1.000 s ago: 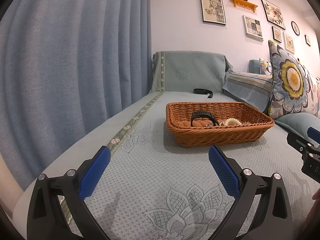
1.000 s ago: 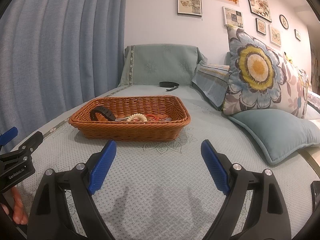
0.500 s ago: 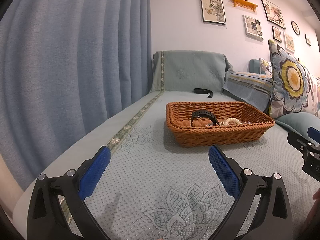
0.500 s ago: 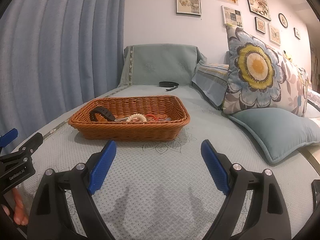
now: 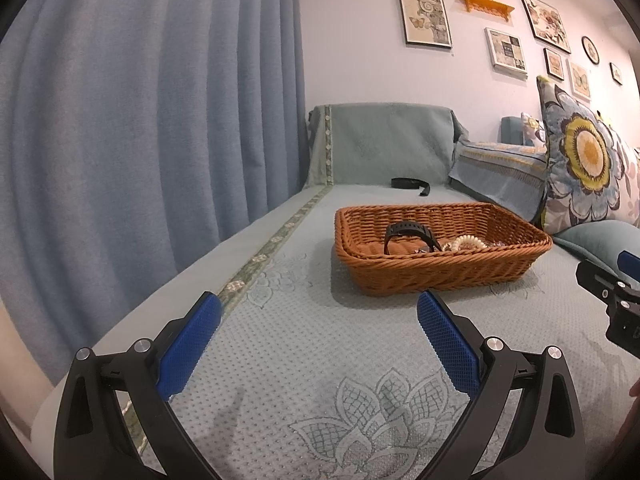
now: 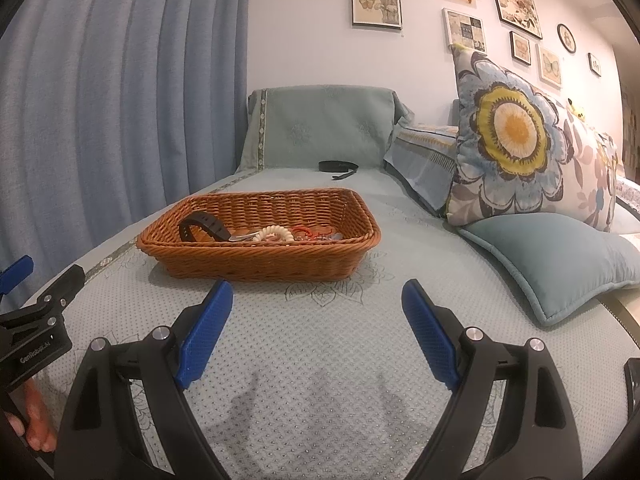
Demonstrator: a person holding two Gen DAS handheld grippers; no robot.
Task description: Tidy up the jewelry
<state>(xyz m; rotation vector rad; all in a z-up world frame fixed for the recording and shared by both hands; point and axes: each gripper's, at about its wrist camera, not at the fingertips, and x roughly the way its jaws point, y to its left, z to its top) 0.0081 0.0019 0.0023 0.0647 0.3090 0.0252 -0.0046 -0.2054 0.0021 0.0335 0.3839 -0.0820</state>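
Observation:
A brown wicker basket [image 5: 440, 270] [image 6: 260, 266] sits on the sofa seat ahead of both grippers. In it lie a black watch band [image 5: 408, 230] [image 6: 202, 224], a cream coiled bracelet [image 5: 468, 242] [image 6: 274, 234] and red jewelry [image 6: 308, 232]. A black strap [image 5: 410, 183] [image 6: 338, 167] lies on the seat far behind the basket. My left gripper [image 5: 318, 312] is open and empty, low over the seat, short of the basket. My right gripper [image 6: 318, 300] is open and empty, just short of the basket's front wall.
A blue curtain [image 5: 140, 120] hangs along the left. A floral pillow [image 6: 516, 140] and a teal cushion [image 6: 560, 256] lie at the right. The sofa's covered armrest [image 6: 320, 128] stands at the far end. The other gripper shows at each view's edge.
The right gripper has edged slightly forward toward the basket. The left gripper has barely moved. Both stay open.

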